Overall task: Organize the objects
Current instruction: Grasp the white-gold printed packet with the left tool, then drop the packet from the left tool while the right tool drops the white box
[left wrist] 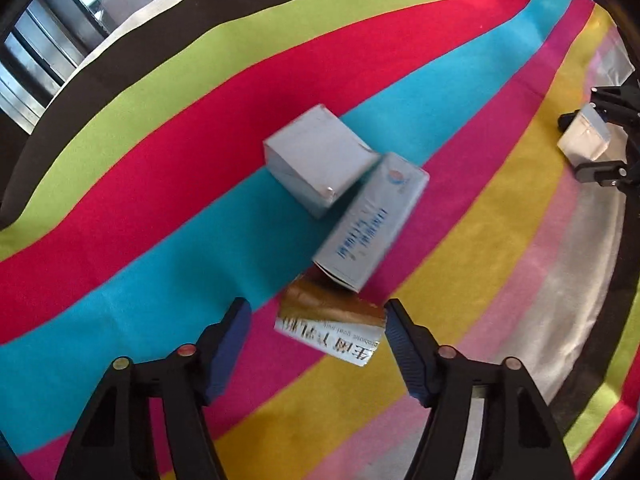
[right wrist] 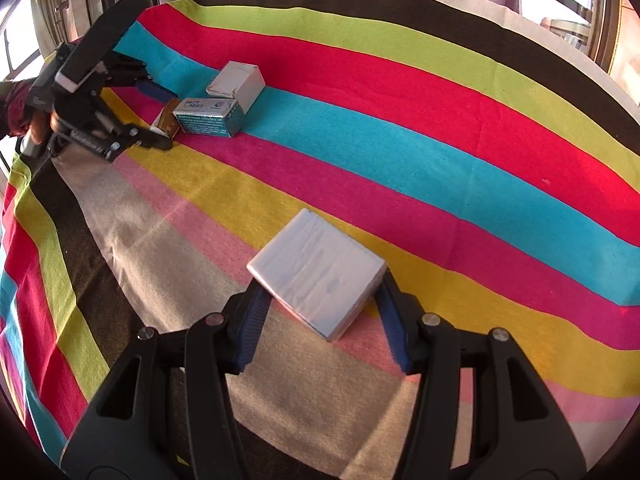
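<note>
Item one, left side: your left gripper (left wrist: 316, 320) stands spread around the brown-and-white printed carton (left wrist: 332, 326), one pad at its edge, the other clear; closing off-centre may skew it into the blue-lettered white carton (left wrist: 372, 220) touching it, which in turn leans on the plain grey-white cardboard box (left wrist: 316, 160), so the whole row may scatter on the striped felt cloth (left wrist: 160, 200). Item two, right side: your right gripper (right wrist: 320, 312) pinches the flat white wrapped box (right wrist: 320, 276) near one edge; hanging tilted, it may slip out.
</note>
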Action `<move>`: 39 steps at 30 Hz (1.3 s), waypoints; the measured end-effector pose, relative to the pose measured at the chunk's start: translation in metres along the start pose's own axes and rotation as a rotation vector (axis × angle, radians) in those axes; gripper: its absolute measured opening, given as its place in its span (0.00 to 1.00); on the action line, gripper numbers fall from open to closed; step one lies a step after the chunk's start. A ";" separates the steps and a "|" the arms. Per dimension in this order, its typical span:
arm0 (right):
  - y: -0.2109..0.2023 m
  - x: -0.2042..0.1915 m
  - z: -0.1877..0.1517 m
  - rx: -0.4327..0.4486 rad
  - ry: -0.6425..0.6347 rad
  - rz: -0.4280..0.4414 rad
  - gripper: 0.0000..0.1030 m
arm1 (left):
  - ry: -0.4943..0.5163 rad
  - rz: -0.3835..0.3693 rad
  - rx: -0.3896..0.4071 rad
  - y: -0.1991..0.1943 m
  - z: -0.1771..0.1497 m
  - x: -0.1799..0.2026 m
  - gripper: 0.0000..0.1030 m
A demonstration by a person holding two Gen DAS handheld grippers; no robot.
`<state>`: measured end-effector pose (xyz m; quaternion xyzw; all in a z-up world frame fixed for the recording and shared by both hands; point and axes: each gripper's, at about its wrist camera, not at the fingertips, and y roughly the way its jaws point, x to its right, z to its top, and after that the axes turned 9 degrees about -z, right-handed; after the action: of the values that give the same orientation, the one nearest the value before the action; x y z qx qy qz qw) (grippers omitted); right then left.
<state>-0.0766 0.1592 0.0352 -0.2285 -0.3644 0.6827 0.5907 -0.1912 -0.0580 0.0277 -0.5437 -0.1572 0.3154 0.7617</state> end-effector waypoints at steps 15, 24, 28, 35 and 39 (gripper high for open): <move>0.002 0.001 0.003 -0.002 0.005 -0.007 0.55 | -0.507 -0.045 0.195 -0.030 -0.055 0.074 0.51; 0.004 0.001 0.004 -0.003 0.005 -0.015 0.55 | -0.621 0.087 0.290 -0.036 -0.072 0.095 0.47; 0.004 0.003 0.003 -0.004 0.013 -0.012 0.55 | -0.662 0.102 0.301 -0.040 -0.068 0.117 0.47; 0.003 0.002 0.003 -0.002 0.012 -0.029 0.54 | -0.830 0.090 0.387 -0.064 -0.079 0.155 0.47; 0.000 -0.001 0.001 -0.004 0.016 -0.042 0.54 | -0.836 0.103 0.410 -0.072 -0.086 0.170 0.47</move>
<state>-0.0773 0.1574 0.0361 -0.2275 -0.3656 0.6676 0.6074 0.0094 -0.0251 0.0455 -0.2156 -0.3578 0.5692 0.7081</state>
